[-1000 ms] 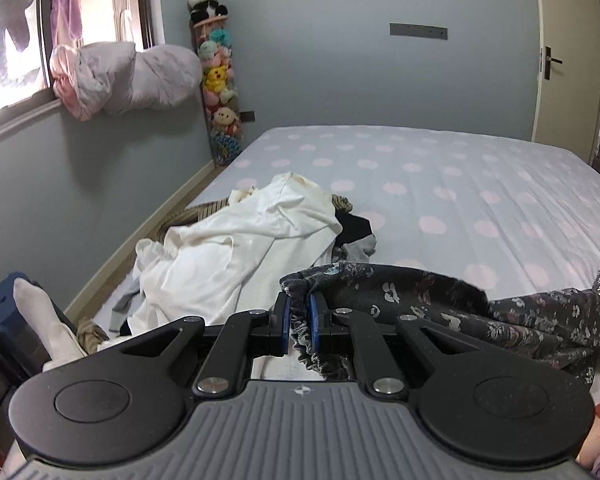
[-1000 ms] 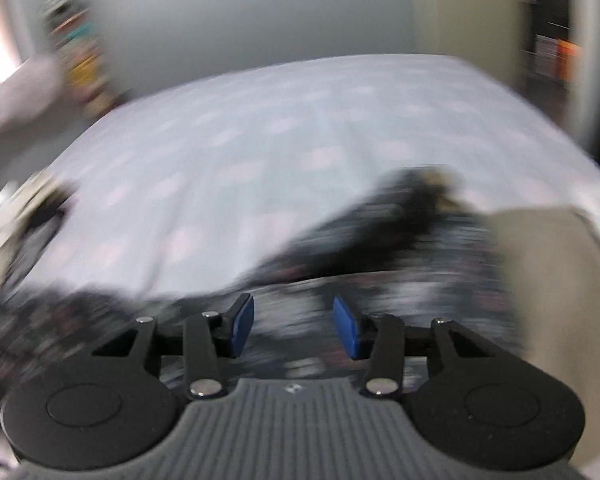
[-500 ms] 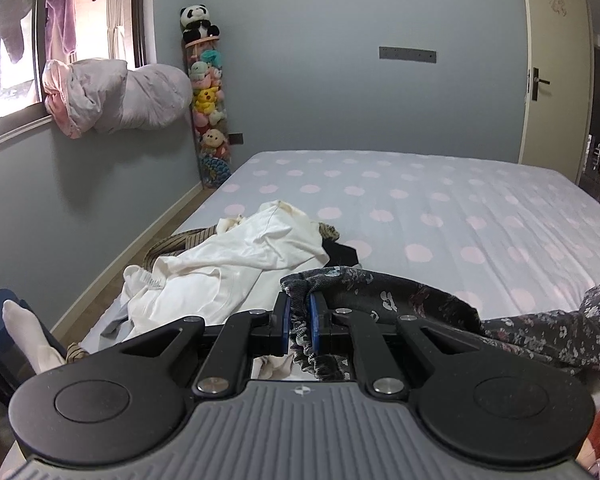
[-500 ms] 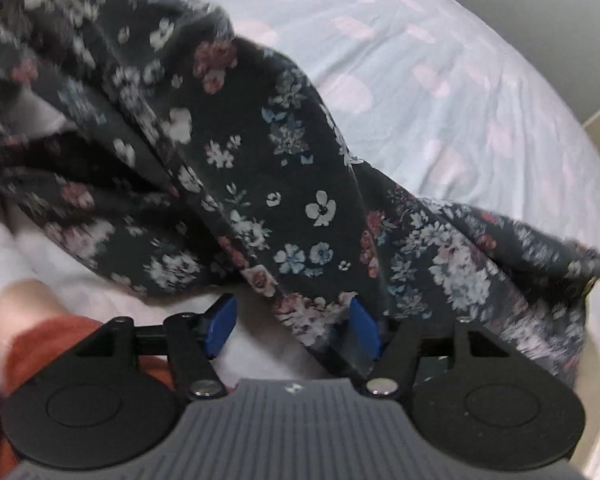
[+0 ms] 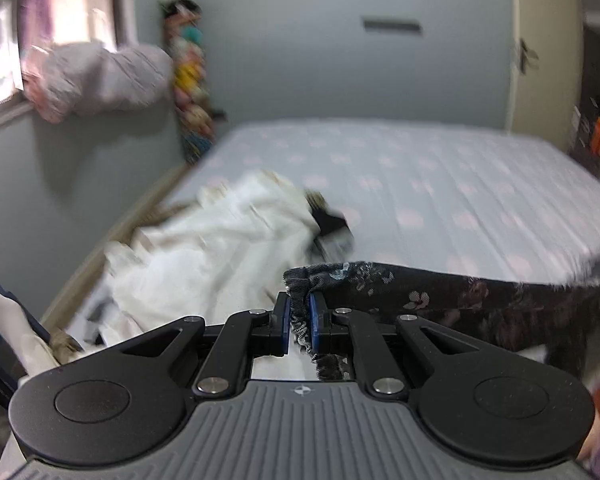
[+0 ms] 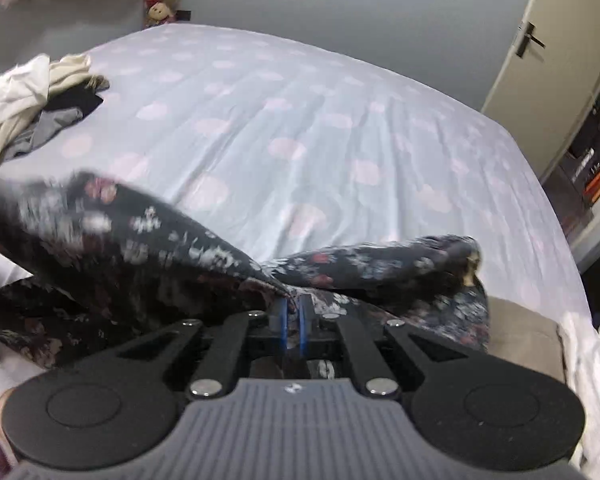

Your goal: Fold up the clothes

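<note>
A dark floral garment [image 5: 440, 292] hangs stretched over the near edge of the bed. My left gripper [image 5: 299, 312] is shut on a bunched corner of it, and the cloth runs taut to the right from there. In the right wrist view the same floral garment [image 6: 172, 248] drapes left and right of my right gripper [image 6: 293, 309], whose blue pads are shut on a fold of the fabric. The rest of the garment hangs below the fingers, out of sight.
A pile of white and dark clothes [image 5: 220, 248] lies at the left side of the polka-dot bed [image 6: 320, 132]. A beige cloth [image 6: 524, 340] and a white one [image 6: 592, 368] sit at the near right corner. A door [image 6: 540, 40] stands at the right.
My right gripper has closed on the floral garment and swung up to face across the bed. The left gripper keeps its grip, and the cloth between the two now runs tauter.
</note>
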A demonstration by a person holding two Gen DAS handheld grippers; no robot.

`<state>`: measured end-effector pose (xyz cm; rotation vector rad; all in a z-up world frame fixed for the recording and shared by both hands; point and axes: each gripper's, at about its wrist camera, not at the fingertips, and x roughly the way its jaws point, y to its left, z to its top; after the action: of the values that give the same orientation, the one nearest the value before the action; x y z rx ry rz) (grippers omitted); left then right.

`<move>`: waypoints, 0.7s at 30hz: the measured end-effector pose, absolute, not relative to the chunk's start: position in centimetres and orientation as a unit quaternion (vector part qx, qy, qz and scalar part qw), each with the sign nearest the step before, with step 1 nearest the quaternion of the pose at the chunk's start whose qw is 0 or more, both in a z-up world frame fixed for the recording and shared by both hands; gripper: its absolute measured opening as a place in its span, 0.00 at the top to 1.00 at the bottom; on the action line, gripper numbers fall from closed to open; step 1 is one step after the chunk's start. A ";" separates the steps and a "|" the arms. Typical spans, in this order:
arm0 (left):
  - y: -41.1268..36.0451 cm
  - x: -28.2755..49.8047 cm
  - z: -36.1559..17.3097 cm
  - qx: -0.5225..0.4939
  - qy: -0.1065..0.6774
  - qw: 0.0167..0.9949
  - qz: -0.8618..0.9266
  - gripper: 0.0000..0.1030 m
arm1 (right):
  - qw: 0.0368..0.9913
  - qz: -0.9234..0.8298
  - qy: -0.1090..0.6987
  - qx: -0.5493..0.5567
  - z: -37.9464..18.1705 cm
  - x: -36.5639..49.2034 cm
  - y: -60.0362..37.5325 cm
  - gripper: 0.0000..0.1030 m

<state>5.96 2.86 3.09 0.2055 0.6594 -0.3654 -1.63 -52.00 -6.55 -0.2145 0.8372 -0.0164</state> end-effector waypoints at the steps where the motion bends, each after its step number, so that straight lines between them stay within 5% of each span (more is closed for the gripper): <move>1: 2.9 5.9 2.5 0.107 0.335 0.914 -0.203 0.92 | 0.905 -0.011 0.410 -0.113 -6.4 -2.3 -52.1 0.94; 13: 1.7 1.4 -4.7 0.212 0.526 0.743 -0.355 0.96 | 0.869 -0.051 0.481 -0.106 -8.1 -8.4 -54.3 0.94; 21: 1.1 -1.2 -8.2 0.227 0.580 0.676 -0.394 0.95 | 0.861 -0.050 0.500 -0.075 -9.3 -9.4 -55.3 0.91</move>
<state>-1.17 1.13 -8.23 0.5103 1.3031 -0.8852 -9.38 -55.30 -9.33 -0.1582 1.0488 -0.1054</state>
